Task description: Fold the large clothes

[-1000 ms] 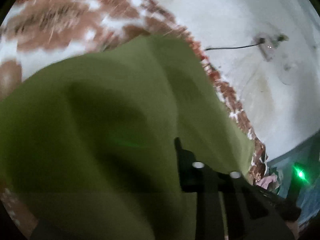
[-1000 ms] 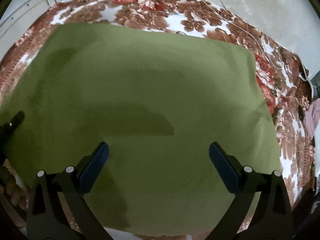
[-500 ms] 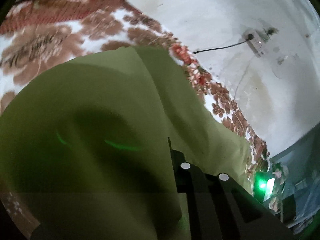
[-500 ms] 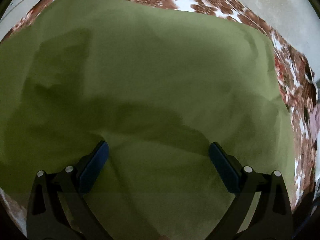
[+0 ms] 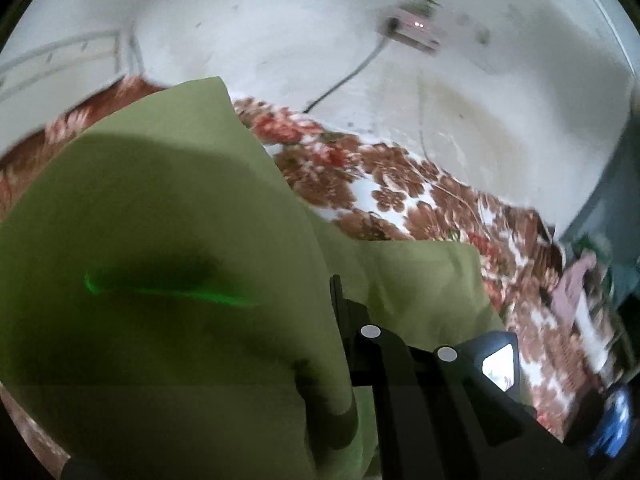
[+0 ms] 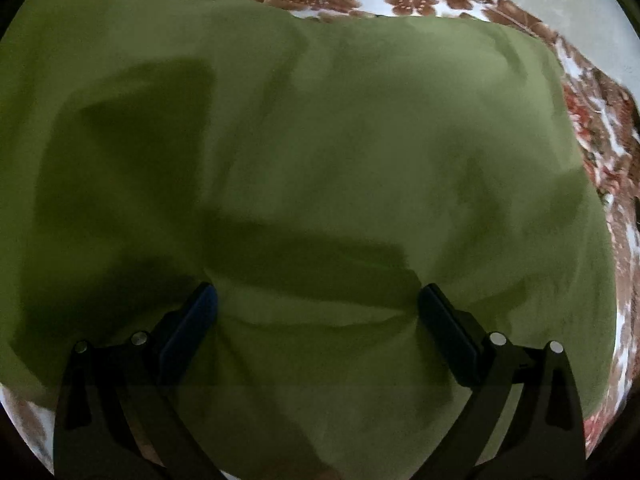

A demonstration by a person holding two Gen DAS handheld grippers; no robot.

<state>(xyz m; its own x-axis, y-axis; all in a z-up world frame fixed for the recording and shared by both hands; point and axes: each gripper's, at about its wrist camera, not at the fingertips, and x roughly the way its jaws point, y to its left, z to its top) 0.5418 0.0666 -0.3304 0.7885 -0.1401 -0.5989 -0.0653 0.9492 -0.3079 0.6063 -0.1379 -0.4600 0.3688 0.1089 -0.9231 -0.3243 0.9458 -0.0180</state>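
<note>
On the left, the left gripper (image 5: 340, 340) is holding a fold of the green cloth (image 5: 160, 240) lifted off the bed (image 5: 380, 196), its fingers pinched tight together on the fabric so that the raised portion is draping over them and hiding one finger from its camera. Under the lifted flap a lower layer of the same cloth is lying flat, reaching toward the bed's right edge, and the floral bedspread is showing bare beyond it up to the white wall (image 5: 280, 20). Across the middle of the bed the cloth is spreading wide and fairly smooth, with soft creases running through it. On the right, the right gripper (image 6: 316, 320) is hanging over the near part of the cloth with its fingers (image 6: 192, 320) standing wide apart and holding nothing; whether the tips are touching the fabric cannot be told. The step in hand appears to be the first fold, with one side being raised to carry over the rest. The next move probably calls for the right gripper to close on the near edge beneath it, so that both sides are travelling together and the edges are meeting evenly.
</note>
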